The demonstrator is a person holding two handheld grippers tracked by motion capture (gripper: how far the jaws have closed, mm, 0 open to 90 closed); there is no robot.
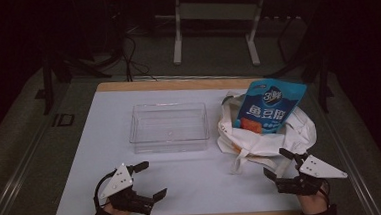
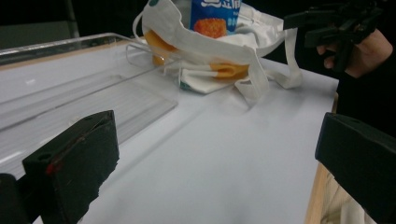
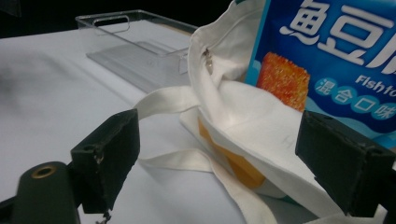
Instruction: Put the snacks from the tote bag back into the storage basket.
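A white cloth tote bag (image 1: 260, 136) lies on the right of the white table top (image 1: 183, 178), with a blue snack packet (image 1: 271, 107) sticking out of its mouth. A clear plastic tray (image 1: 168, 126) stands empty at the table's middle. My left gripper (image 1: 150, 180) rests open near the front left edge, nothing between its jaws. My right gripper (image 1: 278, 163) is open at the front right, just short of the bag's strap (image 1: 242, 160). In the right gripper view the bag (image 3: 233, 112) and packet (image 3: 327, 51) lie close ahead of the open jaws. The left gripper view shows the tray (image 2: 79, 93), the bag (image 2: 219, 51) and the other gripper (image 2: 336, 23).
The table has a wooden rim (image 1: 177, 83) and stands on grey floor. A white metal stand (image 1: 213, 16) and dark cables (image 1: 130, 56) lie beyond the far edge. Something orange (image 3: 233, 161) shows inside the bag.
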